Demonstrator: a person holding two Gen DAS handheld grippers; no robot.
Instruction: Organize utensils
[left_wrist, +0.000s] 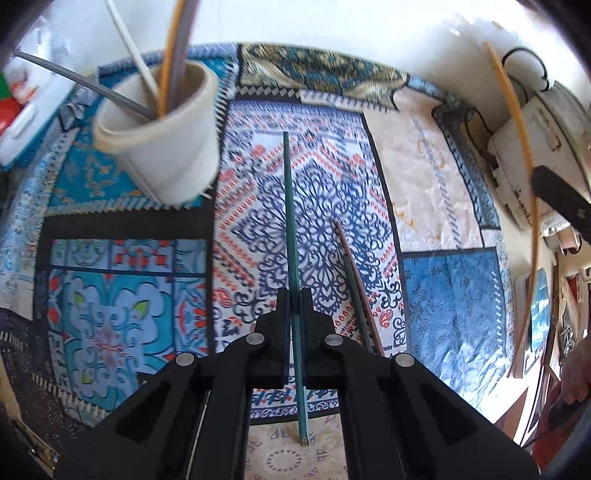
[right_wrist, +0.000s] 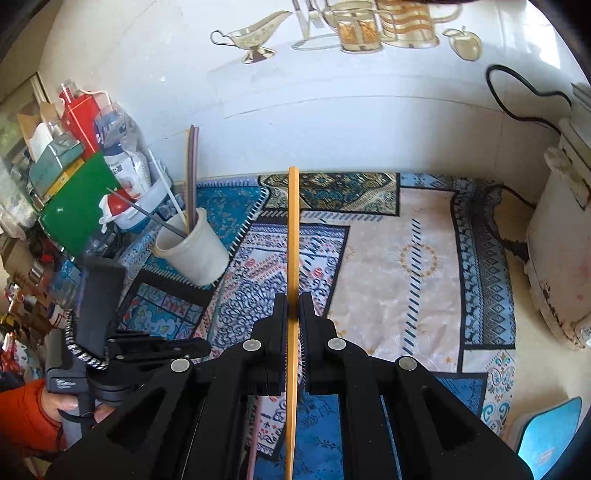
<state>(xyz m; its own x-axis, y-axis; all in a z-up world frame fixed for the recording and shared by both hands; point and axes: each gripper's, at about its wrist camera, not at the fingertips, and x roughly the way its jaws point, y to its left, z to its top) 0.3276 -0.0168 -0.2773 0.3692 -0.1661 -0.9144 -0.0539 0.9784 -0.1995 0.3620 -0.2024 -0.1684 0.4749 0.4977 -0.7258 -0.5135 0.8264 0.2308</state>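
Left gripper (left_wrist: 294, 299) clamped on teal chopstick (left_wrist: 289, 206) – pointing ahead over patterned cloth (left_wrist: 424, 184), right of cup (left_wrist: 162, 136). Right gripper (right_wrist: 293, 306) clamped on yellow chopstick (right_wrist: 293, 236) – likewise.

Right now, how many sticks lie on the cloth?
2: a brown stick and a dark stick lie side by side, right of the left gripper. Others may be hidden under it.

Cup (right_wrist: 192, 247) standing on patterned cloth (right_wrist: 388, 258) at left rear, several chopsticks (right_wrist: 191, 177) leaning inside. Two loose chopsticks (left_wrist: 356, 291) lying on cloth right of centre. Appliance (right_wrist: 554, 266) sitting at right against wall.
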